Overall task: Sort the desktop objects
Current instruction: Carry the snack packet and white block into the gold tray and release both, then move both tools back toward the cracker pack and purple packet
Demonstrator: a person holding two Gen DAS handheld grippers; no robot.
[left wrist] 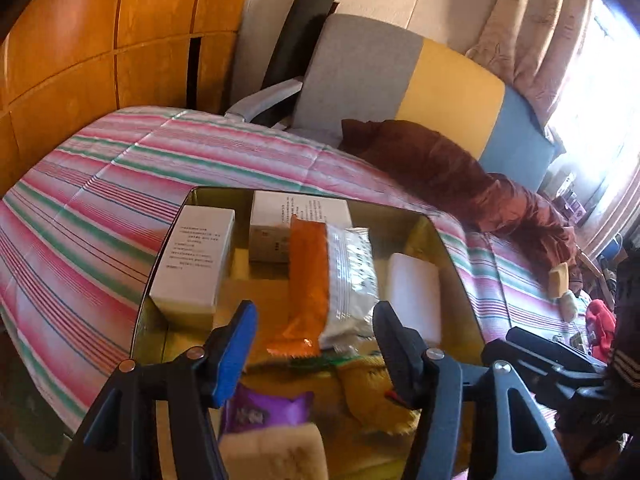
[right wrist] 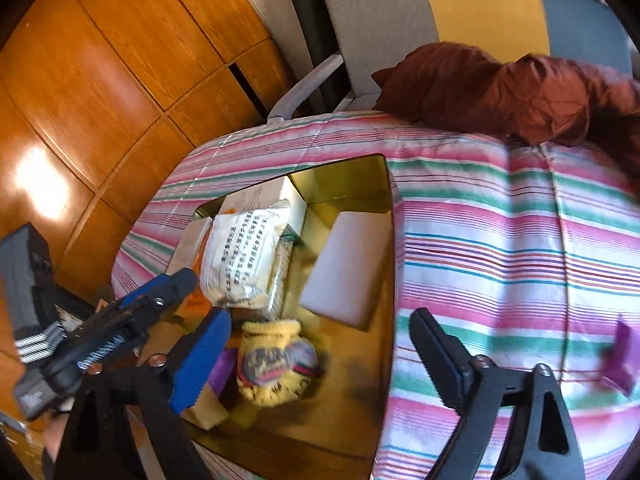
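Note:
A gold tin box (left wrist: 452, 248) (right wrist: 344, 180) lies on a striped bedspread. Inside it are white cartons (left wrist: 196, 256), an orange-and-white snack packet (left wrist: 328, 280) (right wrist: 244, 256), a white block (left wrist: 416, 292) (right wrist: 352, 264), a yellow snack bag (left wrist: 372, 396) (right wrist: 276, 360), a purple packet (left wrist: 264, 412) and a beige cake piece (left wrist: 280, 456). My left gripper (left wrist: 316, 344) (right wrist: 168, 288) is open and empty above the near part of the box. My right gripper (right wrist: 320, 352) is open and empty over the box's right rim. A purple packet (right wrist: 620, 356) lies on the bedspread at the right.
The striped bedspread (left wrist: 100, 208) (right wrist: 500, 232) surrounds the box. A brown crumpled cloth (left wrist: 460, 172) (right wrist: 500, 88) and a grey-yellow-blue cushion (left wrist: 400, 76) lie behind. A wooden wardrobe (right wrist: 100, 80) stands at the left. Small items (left wrist: 560, 280) sit far right.

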